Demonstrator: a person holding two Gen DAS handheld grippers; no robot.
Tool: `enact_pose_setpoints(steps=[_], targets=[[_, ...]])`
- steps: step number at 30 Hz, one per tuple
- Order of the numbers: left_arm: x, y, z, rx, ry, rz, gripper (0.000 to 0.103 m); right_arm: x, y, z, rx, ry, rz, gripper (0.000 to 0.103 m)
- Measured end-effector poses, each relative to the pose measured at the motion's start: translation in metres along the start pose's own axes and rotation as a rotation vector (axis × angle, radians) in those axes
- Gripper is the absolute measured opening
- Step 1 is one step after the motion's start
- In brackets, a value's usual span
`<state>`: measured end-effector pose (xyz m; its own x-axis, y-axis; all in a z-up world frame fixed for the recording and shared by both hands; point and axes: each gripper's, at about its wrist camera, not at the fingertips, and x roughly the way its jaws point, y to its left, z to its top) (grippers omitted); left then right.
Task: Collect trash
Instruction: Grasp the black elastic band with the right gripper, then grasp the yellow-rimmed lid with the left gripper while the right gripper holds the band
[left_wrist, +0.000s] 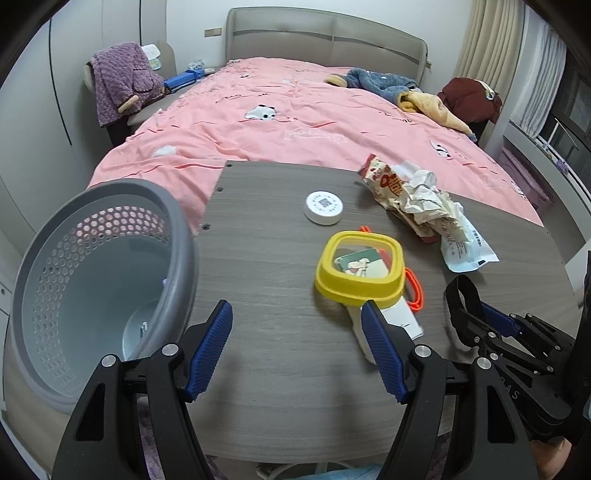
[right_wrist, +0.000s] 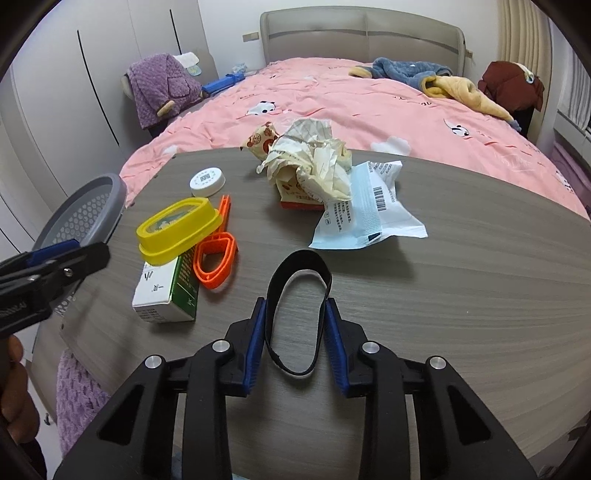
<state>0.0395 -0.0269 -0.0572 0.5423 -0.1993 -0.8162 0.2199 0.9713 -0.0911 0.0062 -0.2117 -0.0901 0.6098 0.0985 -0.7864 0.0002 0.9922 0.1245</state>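
Note:
A grey perforated bin (left_wrist: 99, 295) stands tilted at the table's left edge; it also shows in the right wrist view (right_wrist: 88, 214). My left gripper (left_wrist: 295, 317) is open and empty over the table, just right of the bin. My right gripper (right_wrist: 295, 306) is closed on a black elastic band (right_wrist: 295, 280), its pads pressing the loop's two sides; it also shows in the left wrist view (left_wrist: 461, 299). Crumpled paper and wrappers (right_wrist: 314, 162) and a white-blue packet (right_wrist: 365, 210) lie at the table's far side, with the crumpled paper also in the left wrist view (left_wrist: 417, 195).
A yellow lid (right_wrist: 177, 229) rests on a white-green box (right_wrist: 166, 291), with an orange clip (right_wrist: 218, 258) and a white round cap (right_wrist: 207, 181) nearby. The grey wooden table (right_wrist: 443, 295) stands against a pink bed (right_wrist: 369, 107). Clothes lie on chairs at both sides.

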Motion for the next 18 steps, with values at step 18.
enact_pose_setpoints(steps=[18], targets=[[0.033, -0.025, 0.034, 0.049, 0.086, -0.123, 0.069, -0.010, -0.011, 0.000, 0.049, -0.028, 0.058, 0.031]])
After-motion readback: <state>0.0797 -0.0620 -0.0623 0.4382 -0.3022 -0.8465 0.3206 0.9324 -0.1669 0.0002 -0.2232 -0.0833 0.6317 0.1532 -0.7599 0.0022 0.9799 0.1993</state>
